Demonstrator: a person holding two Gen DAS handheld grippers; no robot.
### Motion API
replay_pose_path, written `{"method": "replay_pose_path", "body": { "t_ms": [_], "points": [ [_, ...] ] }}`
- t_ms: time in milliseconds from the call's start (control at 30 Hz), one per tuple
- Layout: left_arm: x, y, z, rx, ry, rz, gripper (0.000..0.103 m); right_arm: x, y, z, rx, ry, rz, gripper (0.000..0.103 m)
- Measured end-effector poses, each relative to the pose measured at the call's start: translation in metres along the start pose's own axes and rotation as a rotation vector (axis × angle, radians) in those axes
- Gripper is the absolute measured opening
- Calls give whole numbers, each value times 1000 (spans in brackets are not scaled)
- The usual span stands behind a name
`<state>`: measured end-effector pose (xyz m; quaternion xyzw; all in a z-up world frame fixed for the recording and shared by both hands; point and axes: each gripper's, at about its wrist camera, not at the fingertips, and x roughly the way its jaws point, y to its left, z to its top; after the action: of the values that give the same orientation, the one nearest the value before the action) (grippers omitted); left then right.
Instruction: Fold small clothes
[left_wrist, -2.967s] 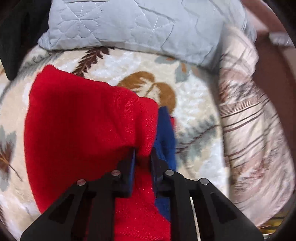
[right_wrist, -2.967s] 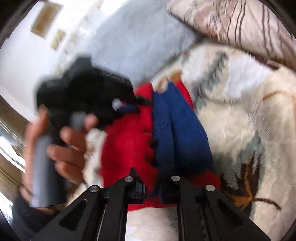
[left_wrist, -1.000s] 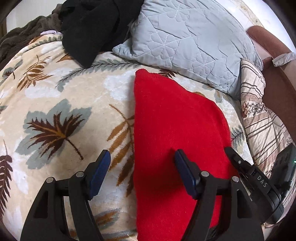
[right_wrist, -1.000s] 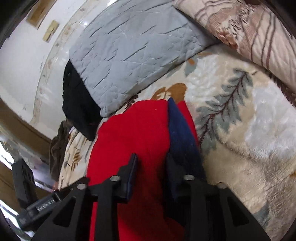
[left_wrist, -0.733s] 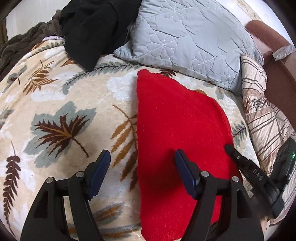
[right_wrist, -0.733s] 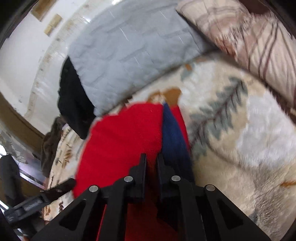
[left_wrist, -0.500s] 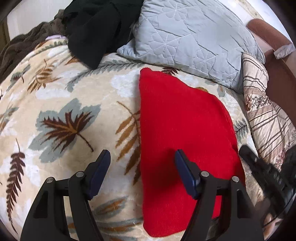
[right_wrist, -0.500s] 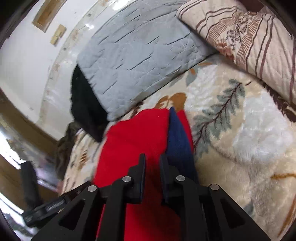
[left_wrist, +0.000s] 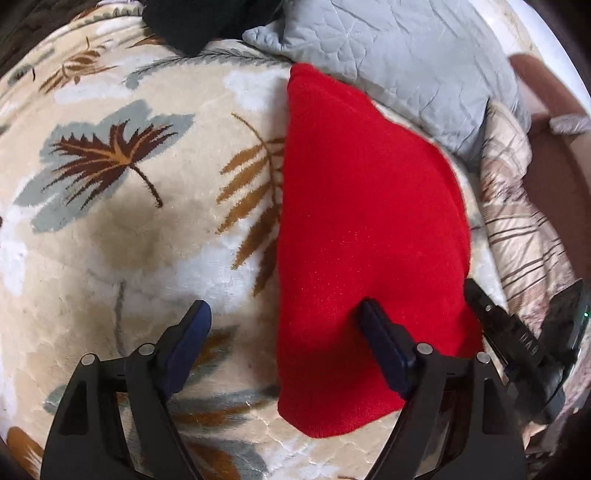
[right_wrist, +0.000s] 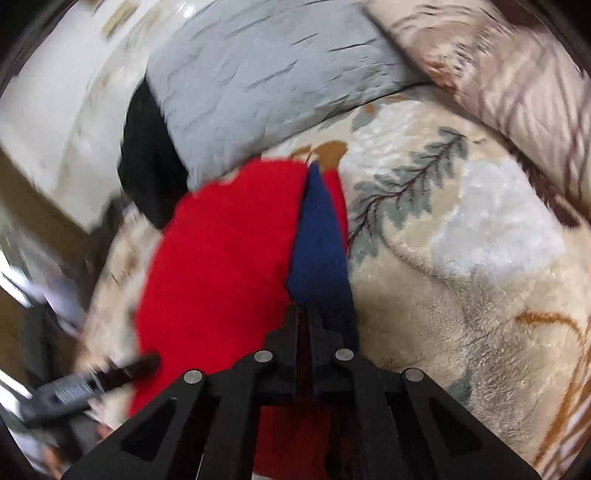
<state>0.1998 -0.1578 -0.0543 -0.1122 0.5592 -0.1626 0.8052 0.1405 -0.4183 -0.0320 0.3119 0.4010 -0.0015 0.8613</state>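
Folded red knit garment (left_wrist: 369, 229) flat on the leaf-patterned cream blanket (left_wrist: 122, 236) of the bed, long axis running away from the left wrist camera, far corner tucked just beside the grey quilted pillow (left_wrist: 399, 62). Blue strip of the garment (right_wrist: 321, 243) exposed along its right edge in the right wrist view, narrowing to a point toward the pillow. Left gripper (left_wrist: 284, 332) released, fingers (left_wrist: 188, 339) spread wide: left pad over bare blanket, right pad over the near part of the red cloth, contact with the fabric impossible to judge. Right gripper (right_wrist: 303, 325) clenched, fingers nearly together at the near end of the seam where red meets blue; a sliver of dark red visible between them, so apparently pinching the garment's edge, though the exact layers caught not discernible. Right wrist view motion-blurred, especially at the left margin. Black clothing (left_wrist: 192, 22) heaped beyond the blanket next to the grey pillow. Striped beige pillow (left_wrist: 517, 221) to the right of the garment, well apart from the left gripper. Body of the right gripper visible at the lower right of the left wrist view, beside the garment's near right corner.
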Motion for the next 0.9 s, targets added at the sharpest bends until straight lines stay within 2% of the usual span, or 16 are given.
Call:
{"method": "replay_pose_path", "body": {
  "t_ms": [33,133,200,233,267,367,400,467,533,567,633,733,767,800,833,900],
  "points": [
    [-4,3,2,-10,-5,-23,83,-8,-3,5,36,-22,31,12],
    [-13,7,20,-46,-29,-56,83,-29,-10,24,124,-158,59,16],
    [-14,3,37,-50,-33,-57,83,-22,-15,37,208,-152,115,34],
    [-14,0,47,-46,-37,-47,83,-10,-15,43,240,-136,145,38],
    [-14,-3,55,-39,-42,-38,83,-1,-13,49,237,-118,140,43],
    [-12,-14,78,-11,-76,-36,83,41,2,67,170,-9,30,43],
    [-7,-15,82,-4,-79,-32,83,52,6,72,152,9,28,32],
    [7,-17,89,-5,-69,-10,83,53,18,78,94,-44,43,14],
    [32,-14,92,-14,-30,3,85,49,23,82,38,-94,39,13],
    [42,-12,94,-23,-9,-13,88,56,24,83,18,-88,-14,13],
    [50,-3,94,-69,18,-54,90,82,21,81,-35,4,-137,13],
    [29,2,94,-68,-4,-78,89,60,26,86,-47,-27,-123,24],
    [19,3,91,-68,-31,-78,89,46,30,87,-57,-70,-120,24],
    [8,5,86,-66,-60,-87,89,29,37,85,-87,-127,-89,24],
    [3,6,82,-64,-70,-91,89,21,39,82,-111,-149,-57,25],
    [2,8,69,-51,-76,-75,89,18,47,74,-177,-144,-7,27]
  ]
}}
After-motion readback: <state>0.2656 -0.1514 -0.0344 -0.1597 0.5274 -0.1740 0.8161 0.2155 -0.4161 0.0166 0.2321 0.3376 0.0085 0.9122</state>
